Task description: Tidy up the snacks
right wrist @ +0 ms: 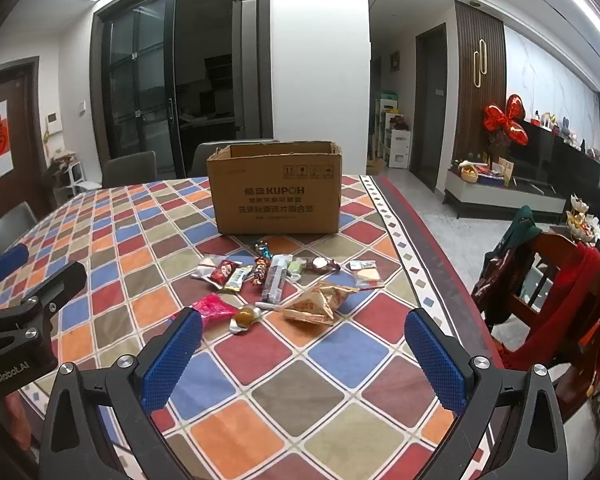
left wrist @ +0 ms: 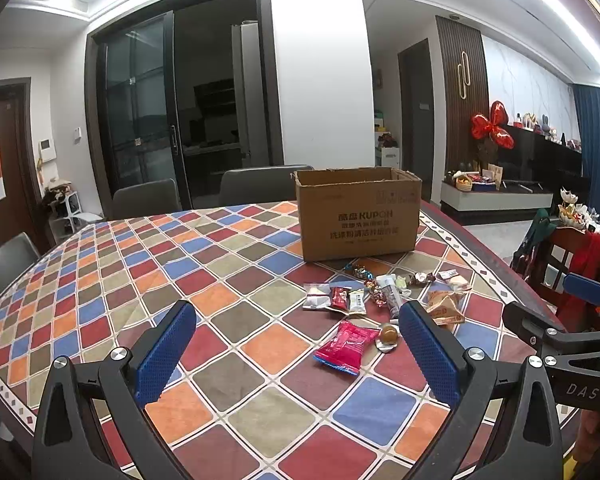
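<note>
An open cardboard box stands on the checkered tablecloth. In front of it lie several loose snacks: a pink packet, a round golden sweet, a tan crinkled bag, a long grey bar, a small red packet and wrapped candies. My left gripper is open and empty, hovering short of the pink packet. My right gripper is open and empty, just short of the tan bag.
Grey chairs stand along the table's far side. A wooden chair draped with red cloth stands off the right edge. The table's right rim runs close to the snacks. Each gripper shows at the edge of the other's view.
</note>
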`<state>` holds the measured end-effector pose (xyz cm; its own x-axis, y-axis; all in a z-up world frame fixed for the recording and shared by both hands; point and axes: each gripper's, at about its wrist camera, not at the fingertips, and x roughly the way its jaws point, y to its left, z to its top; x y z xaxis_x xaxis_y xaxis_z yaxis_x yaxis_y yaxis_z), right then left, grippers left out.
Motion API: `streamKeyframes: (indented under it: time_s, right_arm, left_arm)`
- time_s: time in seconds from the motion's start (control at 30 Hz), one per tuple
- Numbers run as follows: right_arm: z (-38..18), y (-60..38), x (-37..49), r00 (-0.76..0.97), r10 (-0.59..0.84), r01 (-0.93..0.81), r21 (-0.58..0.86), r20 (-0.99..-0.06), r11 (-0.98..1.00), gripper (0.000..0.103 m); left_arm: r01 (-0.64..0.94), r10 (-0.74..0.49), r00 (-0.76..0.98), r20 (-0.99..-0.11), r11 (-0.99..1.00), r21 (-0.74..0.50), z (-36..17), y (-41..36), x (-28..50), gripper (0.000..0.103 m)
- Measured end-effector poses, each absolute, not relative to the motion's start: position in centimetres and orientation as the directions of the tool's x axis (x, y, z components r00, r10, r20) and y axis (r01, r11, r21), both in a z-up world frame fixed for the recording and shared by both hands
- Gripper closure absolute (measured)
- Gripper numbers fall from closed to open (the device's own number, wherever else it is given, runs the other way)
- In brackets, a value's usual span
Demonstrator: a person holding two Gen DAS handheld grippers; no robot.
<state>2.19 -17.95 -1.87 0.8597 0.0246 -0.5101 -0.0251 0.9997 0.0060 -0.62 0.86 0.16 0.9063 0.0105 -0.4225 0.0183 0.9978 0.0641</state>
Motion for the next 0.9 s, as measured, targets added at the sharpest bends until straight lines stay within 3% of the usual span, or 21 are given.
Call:
streamKeyframes:
  time_s: [0.9]
  right_arm:
    - [-1.89, -17.7, 2.2, 0.858, 0.028, -0.03, 0.004, -0.512, 1.0, 0.001]
  left_arm:
    - [0.018, 0.011, 0.907, -0.422, 0.998, 0.063, 0.12, 0.83, -0.69, 0.0]
